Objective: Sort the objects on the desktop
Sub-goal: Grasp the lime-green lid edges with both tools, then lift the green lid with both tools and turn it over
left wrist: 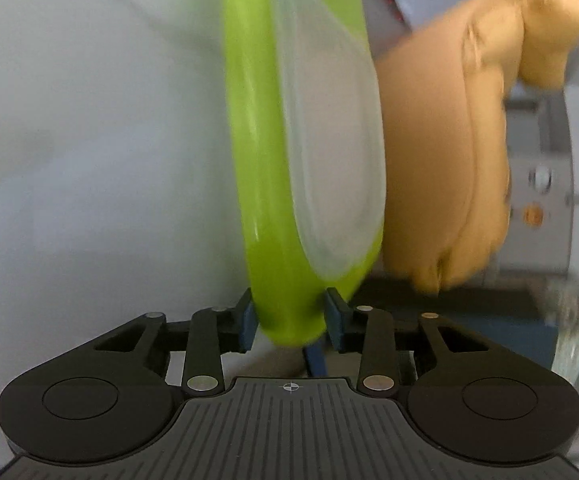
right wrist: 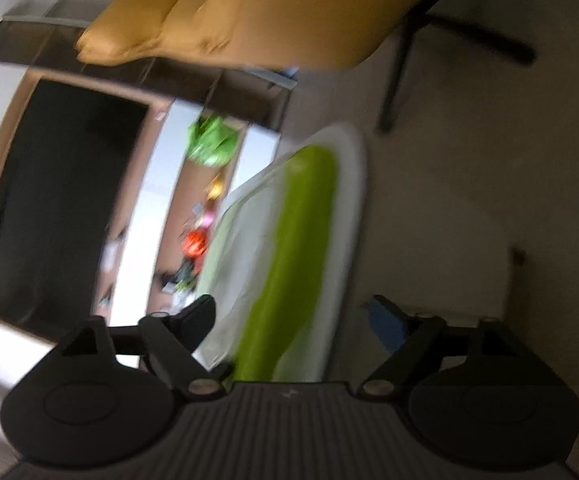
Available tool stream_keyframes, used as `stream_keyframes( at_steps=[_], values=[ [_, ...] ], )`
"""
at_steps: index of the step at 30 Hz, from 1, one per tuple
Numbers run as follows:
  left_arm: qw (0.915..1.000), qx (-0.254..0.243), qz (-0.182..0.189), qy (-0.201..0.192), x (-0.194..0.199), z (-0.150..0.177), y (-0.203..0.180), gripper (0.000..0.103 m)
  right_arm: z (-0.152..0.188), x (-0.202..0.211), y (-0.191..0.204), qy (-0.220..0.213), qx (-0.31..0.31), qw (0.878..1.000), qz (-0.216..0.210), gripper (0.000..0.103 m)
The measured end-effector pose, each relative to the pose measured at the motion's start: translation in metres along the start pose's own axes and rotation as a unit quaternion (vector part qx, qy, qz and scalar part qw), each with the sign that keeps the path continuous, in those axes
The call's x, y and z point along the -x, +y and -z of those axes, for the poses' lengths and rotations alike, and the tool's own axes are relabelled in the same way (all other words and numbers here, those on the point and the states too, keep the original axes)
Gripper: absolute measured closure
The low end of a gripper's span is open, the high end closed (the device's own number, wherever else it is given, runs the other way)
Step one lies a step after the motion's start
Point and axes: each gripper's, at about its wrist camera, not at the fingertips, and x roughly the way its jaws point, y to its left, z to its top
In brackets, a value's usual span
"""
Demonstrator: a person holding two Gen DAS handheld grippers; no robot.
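Green-and-white lid (left wrist: 309, 152): carrying step; left gripper (left wrist: 292, 318) clamped on its rim; right gripper (right wrist: 293, 320) spread apart around it. Next move, by judgement: find its sorting place and set it down level; no tabletop visible.

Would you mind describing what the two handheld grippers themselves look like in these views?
Both are matte black: a ribbed central plate flanked by two round housings, with linkage bars joined by silver pivot pins. The left gripper carries blue finger pads and a small crosshair mark; the right gripper shows one blue pad. No cables or sleeves show.
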Motion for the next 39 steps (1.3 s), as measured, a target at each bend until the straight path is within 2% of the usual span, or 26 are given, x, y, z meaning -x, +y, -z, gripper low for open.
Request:
stream_keyframes(
  at_steps=[2, 4, 6, 8, 10, 11, 12, 13, 19, 21, 22, 23, 24, 25, 26, 27, 29, 30, 31, 32, 33, 35, 36, 38, 39],
  values=[
    [0.9994, -0.014, -0.008, 0.03, -0.011, 0.011, -0.008, 0.067, 0.0, 0.004, -0.014, -0.018, -0.018, 1.0, 0.008, 0.016],
    [0.9987, -0.034, -0.025, 0.027, -0.012, 0.016, -0.014, 0.066, 0.001, 0.003, -0.025, -0.017, -0.031, 0.999, 0.006, 0.016],
    [0.9989, -0.031, -0.023, 0.026, -0.011, 0.017, -0.012, 0.067, 0.002, -0.005, -0.025, -0.009, -0.035, 0.999, -0.004, 0.018],
    [0.9988, -0.035, -0.026, 0.025, -0.008, 0.017, -0.013, 0.068, 0.003, -0.014, -0.024, 0.0, -0.038, 0.999, -0.014, 0.024],
    [0.9983, -0.042, -0.033, 0.022, -0.005, 0.018, -0.014, 0.063, 0.005, -0.022, -0.023, 0.009, -0.042, 0.999, -0.023, 0.026],
    [0.9983, -0.043, -0.033, 0.023, -0.004, 0.017, -0.015, 0.057, 0.005, -0.027, -0.023, 0.013, -0.044, 0.999, -0.028, 0.039],
    [0.9984, -0.04, -0.032, 0.024, -0.003, 0.015, -0.014, 0.054, 0.006, -0.031, -0.023, 0.017, -0.045, 0.998, -0.033, 0.042],
    [0.9987, -0.037, -0.028, 0.022, 0.002, 0.015, -0.012, 0.053, 0.007, -0.034, -0.022, 0.021, -0.047, 0.998, -0.038, 0.058],
    [0.9988, -0.037, -0.011, -0.029, 0.032, 0.002, -0.02, 0.037, -0.008, 0.006, -0.041, -0.005, -0.031, 0.999, -0.03, 0.063],
    [0.9983, -0.039, -0.004, -0.043, 0.037, -0.002, -0.024, 0.036, -0.013, 0.019, -0.047, -0.014, -0.025, 0.999, -0.027, 0.057],
    [0.998, -0.04, 0.0, -0.048, 0.039, -0.004, -0.026, 0.036, -0.013, 0.022, -0.05, -0.018, -0.019, 0.999, -0.021, 0.043],
    [0.9978, -0.041, 0.004, -0.053, 0.041, -0.005, -0.028, 0.035, -0.013, 0.026, -0.053, -0.023, -0.013, 1.0, -0.015, 0.021],
    [0.9975, -0.041, 0.005, -0.057, 0.042, -0.006, -0.03, 0.031, -0.011, 0.028, -0.058, -0.046, -0.025, 0.999, -0.016, 0.012],
    [0.9972, -0.042, 0.005, -0.061, 0.043, -0.007, -0.031, 0.029, -0.008, 0.028, -0.063, -0.068, -0.042, 0.997, -0.025, 0.009],
    [0.997, -0.042, 0.003, -0.065, 0.043, -0.007, -0.032, 0.024, -0.007, 0.024, -0.068, -0.071, -0.056, 0.995, -0.05, 0.009],
    [0.9966, -0.043, -0.001, -0.07, 0.043, -0.006, -0.032, 0.023, -0.006, 0.022, -0.074, -0.056, -0.061, 0.994, -0.07, 0.011],
    [0.9967, -0.039, -0.004, -0.071, 0.043, -0.006, -0.031, 0.022, -0.011, 0.001, -0.069, -0.02, -0.069, 0.994, -0.081, 0.028],
    [0.997, -0.036, -0.002, -0.069, 0.046, -0.003, -0.025, 0.021, -0.011, -0.005, -0.069, -0.015, -0.08, 0.994, -0.079, 0.034],
    [0.9972, -0.033, 0.001, -0.067, 0.047, -0.003, -0.022, 0.02, -0.011, -0.011, -0.068, -0.01, -0.091, 0.993, -0.077, 0.054],
    [0.9972, -0.032, 0.003, -0.067, 0.049, -0.002, -0.02, 0.017, -0.011, -0.016, -0.068, -0.006, -0.102, 0.992, -0.076, 0.063],
    [0.997, -0.033, 0.003, -0.07, 0.048, -0.002, -0.02, 0.012, -0.012, -0.016, -0.066, -0.003, -0.119, 0.99, -0.079, 0.064],
    [0.9962, -0.03, 0.004, -0.082, 0.053, -0.003, -0.016, 0.009, -0.016, -0.012, -0.062, 0.009, -0.16, 0.982, -0.1, 0.079],
    [0.9957, -0.026, 0.008, -0.088, 0.055, -0.005, -0.015, 0.008, -0.018, -0.01, -0.059, 0.018, -0.185, 0.976, -0.117, 0.083],
    [0.9952, -0.009, 0.023, -0.095, 0.057, -0.01, -0.01, 0.006, -0.027, -0.005, -0.058, 0.052, -0.237, 0.959, -0.145, 0.084],
    [0.995, -0.001, 0.03, -0.095, 0.056, -0.014, -0.008, 0.005, -0.031, -0.003, -0.057, 0.065, -0.247, 0.956, -0.147, 0.083]
  ],
)
